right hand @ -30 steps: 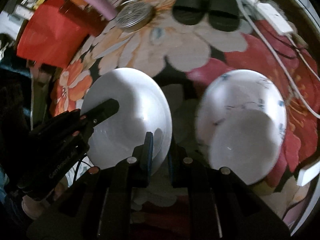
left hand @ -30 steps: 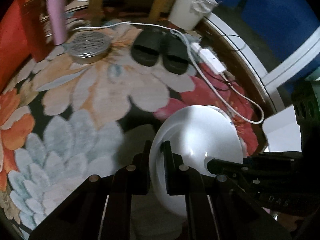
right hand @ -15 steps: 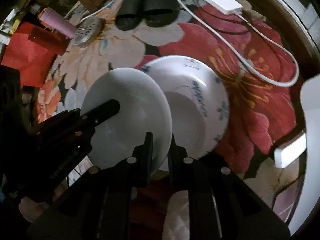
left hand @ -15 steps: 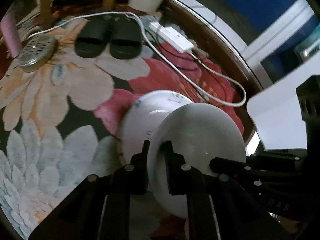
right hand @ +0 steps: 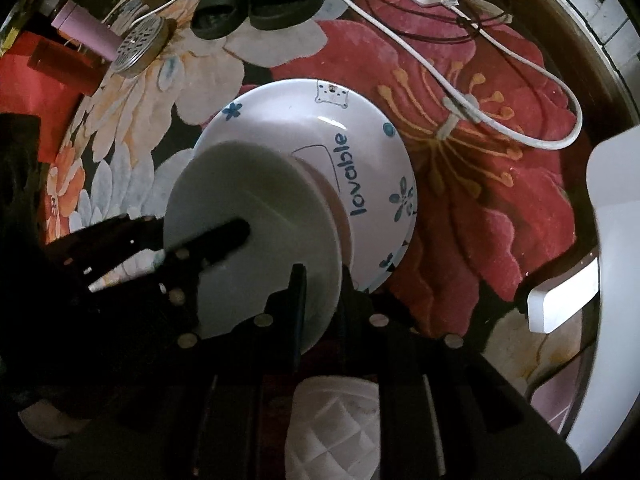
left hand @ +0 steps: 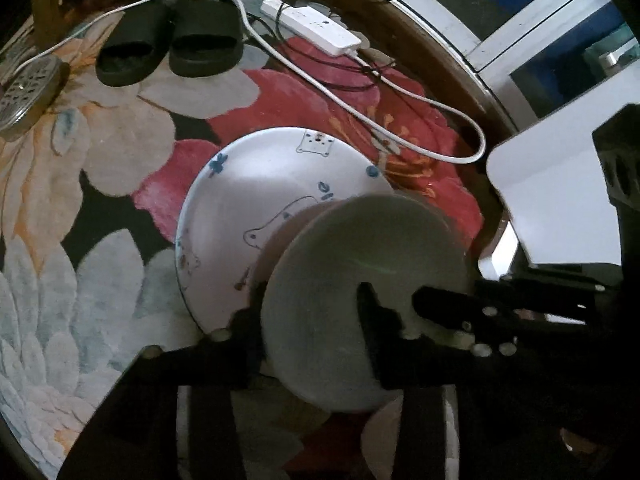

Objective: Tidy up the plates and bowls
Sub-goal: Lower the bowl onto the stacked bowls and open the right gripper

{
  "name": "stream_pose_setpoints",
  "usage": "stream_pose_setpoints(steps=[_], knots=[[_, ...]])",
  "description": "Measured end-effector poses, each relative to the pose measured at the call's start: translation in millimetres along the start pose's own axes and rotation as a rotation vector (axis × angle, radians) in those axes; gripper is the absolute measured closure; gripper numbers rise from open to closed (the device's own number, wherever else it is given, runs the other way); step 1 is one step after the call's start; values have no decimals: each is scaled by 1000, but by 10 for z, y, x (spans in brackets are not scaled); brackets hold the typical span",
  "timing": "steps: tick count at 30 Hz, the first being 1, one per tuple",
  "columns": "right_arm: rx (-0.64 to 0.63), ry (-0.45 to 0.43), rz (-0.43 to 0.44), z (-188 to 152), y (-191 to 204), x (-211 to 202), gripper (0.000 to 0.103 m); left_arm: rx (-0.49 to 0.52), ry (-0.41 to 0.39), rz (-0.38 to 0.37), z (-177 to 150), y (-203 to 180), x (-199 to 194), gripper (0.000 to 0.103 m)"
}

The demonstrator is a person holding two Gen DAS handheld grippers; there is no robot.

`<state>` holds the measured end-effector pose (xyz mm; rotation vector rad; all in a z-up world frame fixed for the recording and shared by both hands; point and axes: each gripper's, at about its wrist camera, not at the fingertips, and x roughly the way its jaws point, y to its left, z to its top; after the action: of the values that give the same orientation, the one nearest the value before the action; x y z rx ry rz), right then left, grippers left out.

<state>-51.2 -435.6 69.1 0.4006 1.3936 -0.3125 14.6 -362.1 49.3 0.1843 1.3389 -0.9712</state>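
Note:
A plain white bowl [left hand: 372, 304] is held by its rim from both sides over a larger white plate with blue prints [left hand: 248, 200] that lies on the flowered rug. My left gripper [left hand: 310, 312] has its fingers either side of the bowl's near rim, spread wider than before. My right gripper [right hand: 320, 284] is shut on the bowl's [right hand: 256, 236] opposite rim. The bowl's foot seems to rest in the printed plate [right hand: 360, 160].
A flowered rug [left hand: 100, 152] covers the floor. Black slippers [left hand: 172, 44], a white power strip [left hand: 316, 28] with cables, a metal tin [left hand: 24, 92], a pink flask [right hand: 86, 32] and a red box [right hand: 36, 92] lie beyond. White furniture [left hand: 560, 192] stands right.
Both grippers carried the white bowl right and down onto the printed plate. My left gripper's fingers have spread apart at the rim.

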Motion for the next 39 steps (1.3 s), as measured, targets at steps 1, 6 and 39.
stream_pose_setpoints(steps=[1, 6, 39], knots=[[1, -11, -17, 2, -5, -19, 87, 4, -4, -2, 3, -7, -15, 54], [32, -25, -16, 45, -84, -58, 87, 5, -26, -27, 14, -18, -102, 35], [43, -125, -49, -7, 86, -137, 13, -115, -217, 246, -190, 458, -594, 1]])
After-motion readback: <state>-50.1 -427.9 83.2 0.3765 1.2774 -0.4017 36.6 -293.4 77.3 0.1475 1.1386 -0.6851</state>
